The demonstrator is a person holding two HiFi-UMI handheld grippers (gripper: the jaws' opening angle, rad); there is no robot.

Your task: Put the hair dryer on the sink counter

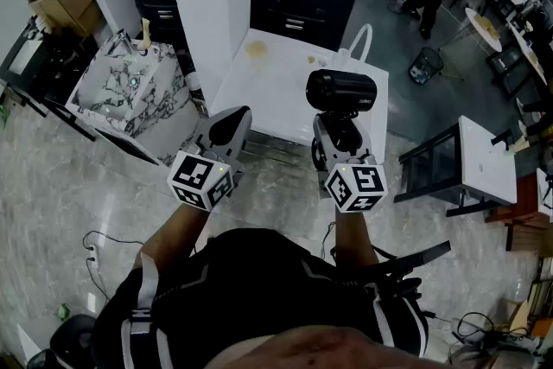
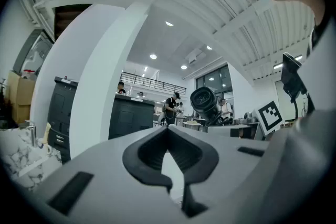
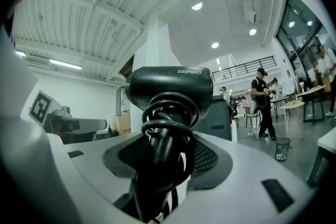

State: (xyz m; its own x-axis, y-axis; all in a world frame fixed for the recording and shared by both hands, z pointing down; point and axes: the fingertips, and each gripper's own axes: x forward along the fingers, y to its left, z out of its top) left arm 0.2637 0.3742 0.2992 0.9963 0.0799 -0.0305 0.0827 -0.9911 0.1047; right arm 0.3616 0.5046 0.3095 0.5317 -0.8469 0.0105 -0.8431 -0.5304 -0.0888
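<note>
person's black-clad torso (image 1: 259, 289) fills the foreground. right grey two-jaw gripper (image 1: 339, 124) is clamped on the black, cord-wrapped hair dryer (image 1: 341, 89), held upright over the white table (image 1: 268, 91). left grey gripper (image 1: 235, 117) has its jaws together, empty. marble-patterned sink counter (image 1: 130, 91) stands well apart, further left.

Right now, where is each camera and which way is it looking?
Head view: on the person's head, facing steeply down at left gripper, right gripper, forearms, chest.
Left gripper view: rides the left gripper, facing level past its shut, empty jaws.
Right gripper view: rides the right gripper, facing level at the gripped hair dryer.
All three show the hair dryer.
</note>
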